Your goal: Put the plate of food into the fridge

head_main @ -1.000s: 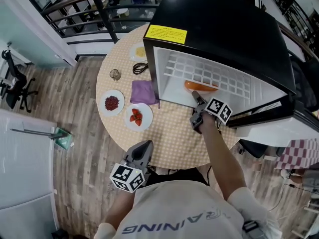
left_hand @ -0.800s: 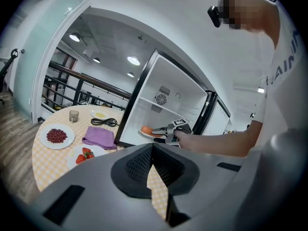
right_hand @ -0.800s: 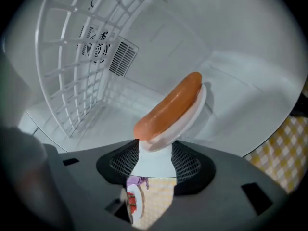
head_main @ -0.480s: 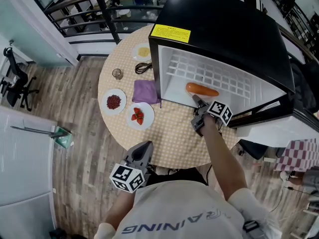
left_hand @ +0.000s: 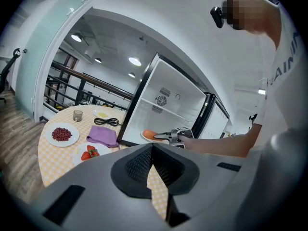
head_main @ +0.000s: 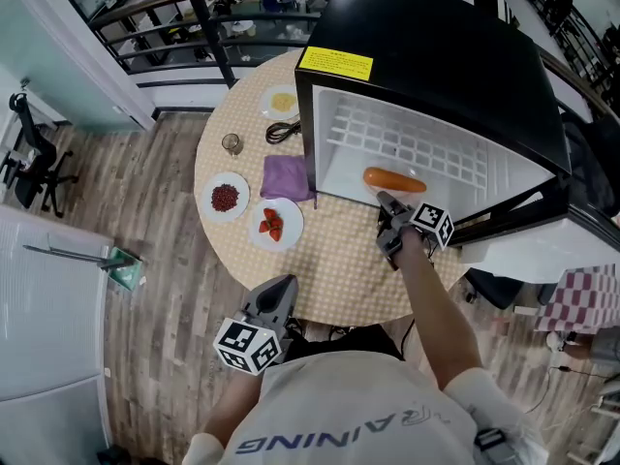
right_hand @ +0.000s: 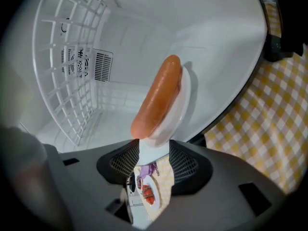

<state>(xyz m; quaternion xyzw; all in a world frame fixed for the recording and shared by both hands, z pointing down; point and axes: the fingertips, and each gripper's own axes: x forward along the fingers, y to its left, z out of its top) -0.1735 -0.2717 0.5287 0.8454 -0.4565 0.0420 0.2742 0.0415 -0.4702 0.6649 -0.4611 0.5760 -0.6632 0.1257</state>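
A white plate (right_hand: 182,102) carrying an orange sausage (right_hand: 156,97) sits just inside the open black fridge (head_main: 436,66), low over its white floor. My right gripper (right_hand: 154,150) is shut on the plate's near rim, which fills the gap between the jaws. From the head view, the right gripper (head_main: 383,200) reaches into the fridge mouth, right next to the sausage (head_main: 394,179). My left gripper (head_main: 276,294) hangs shut and holds nothing at the table's near edge, close to the person's body; its own view shows the left gripper (left_hand: 153,150) with the jaws together.
On the round checked table (head_main: 339,260) left of the fridge lie a plate of strawberries (head_main: 275,224), a plate of red beans (head_main: 225,198), a purple cloth (head_main: 286,176), a small glass (head_main: 232,143), a black cable (head_main: 282,131) and a yellow-food plate (head_main: 282,101). The fridge door (head_main: 513,245) stands open at right.
The right gripper and the plate stay together at the fridge mouth, with only a slight shift as the head camera moved. The left gripper has not moved.
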